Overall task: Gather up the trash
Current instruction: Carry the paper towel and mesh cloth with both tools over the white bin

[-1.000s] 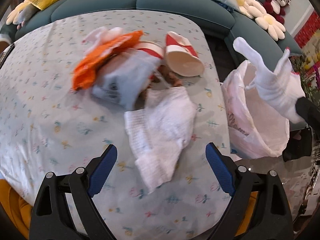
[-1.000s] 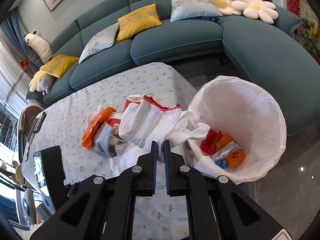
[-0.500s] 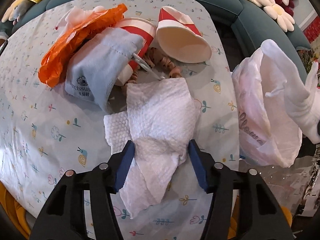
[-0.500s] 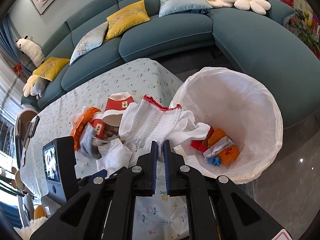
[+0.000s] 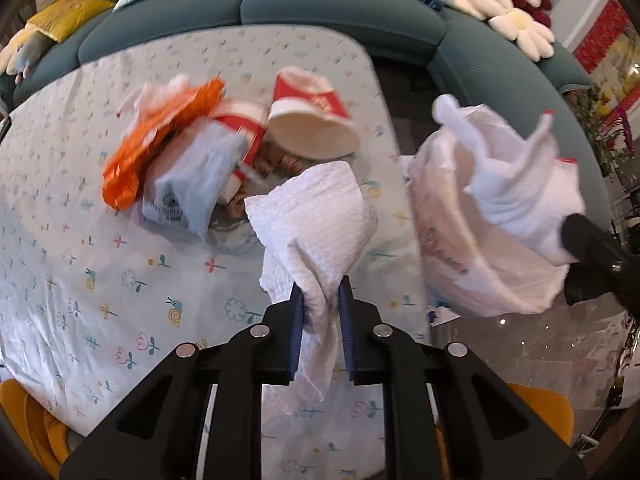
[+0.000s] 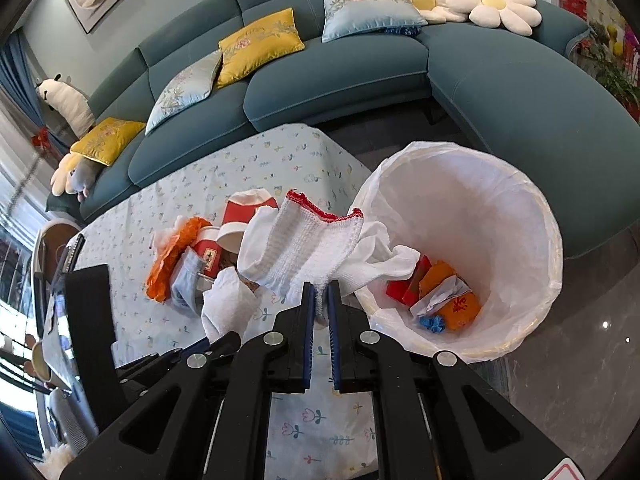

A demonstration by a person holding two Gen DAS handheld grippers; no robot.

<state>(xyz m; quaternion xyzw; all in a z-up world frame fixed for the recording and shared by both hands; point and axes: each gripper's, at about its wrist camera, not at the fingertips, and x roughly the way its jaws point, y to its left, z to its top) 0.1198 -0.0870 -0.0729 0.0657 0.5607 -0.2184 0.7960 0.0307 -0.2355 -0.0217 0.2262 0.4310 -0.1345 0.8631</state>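
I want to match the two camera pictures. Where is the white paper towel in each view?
Left wrist view: the white paper towel is at centre, pinched between the left gripper.
Right wrist view: it is the white crumpled bunch left of centre, beside the right gripper.
Shared landmark: the red paper cup lying on its side.

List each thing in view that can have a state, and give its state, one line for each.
Left gripper: jaws have just been closing, now shut on the paper towel.
Paper towel: crumpled, pinched, partly lifted off the table.
Right gripper: shut on the white glove.
White glove: limp, draped against the bin rim.
Bin: tilted, lined with a bag, some trash inside.
Front paper cup: on its side, empty.
Orange wrapper: crumpled on the table.
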